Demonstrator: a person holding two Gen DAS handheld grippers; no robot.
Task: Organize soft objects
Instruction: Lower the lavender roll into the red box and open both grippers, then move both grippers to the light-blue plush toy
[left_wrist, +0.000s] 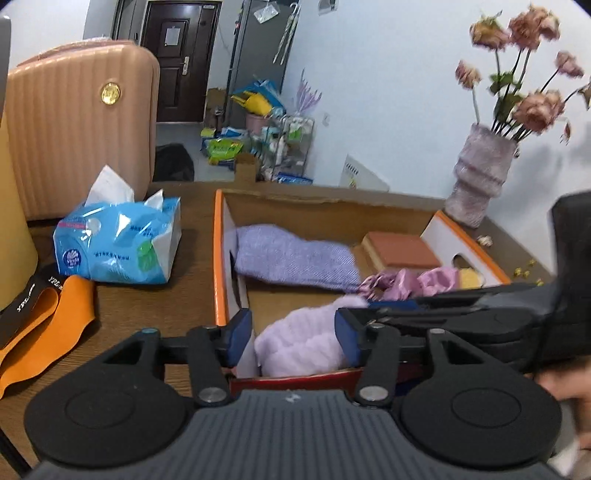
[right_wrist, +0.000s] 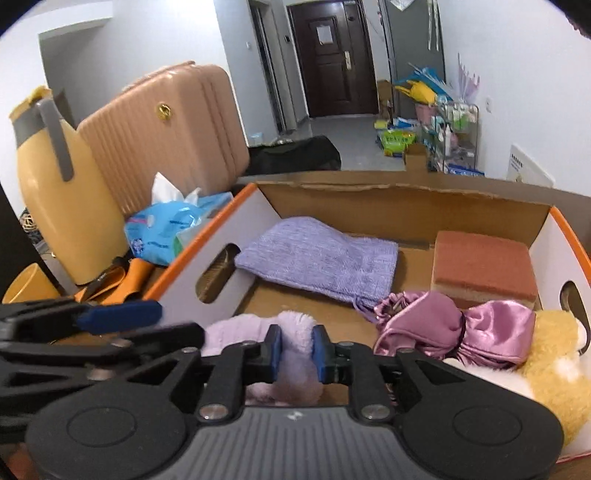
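Observation:
A cardboard box (left_wrist: 220, 258) with orange rims (right_wrist: 207, 236) stands on the wooden table. Inside lie a purple knit cloth (left_wrist: 295, 258) (right_wrist: 321, 258), an orange sponge block (left_wrist: 400, 251) (right_wrist: 484, 264), a pink satin piece (left_wrist: 417, 282) (right_wrist: 454, 328) and a yellow plush toy (right_wrist: 557, 362). My right gripper (right_wrist: 297, 352) is shut on a fluffy lilac cloth (right_wrist: 295, 369) at the box's near end. My left gripper (left_wrist: 293, 336) is open around the same fluffy lilac cloth (left_wrist: 303, 343). The right gripper reaches in from the right in the left wrist view (left_wrist: 373, 308).
A blue tissue pack (left_wrist: 118, 243) (right_wrist: 166, 229) and an orange rubber band (left_wrist: 44, 325) lie left of the box. A yellow jug (right_wrist: 62, 203) and pink suitcase (left_wrist: 77, 129) stand behind. A vase of flowers (left_wrist: 480, 173) stands at the right.

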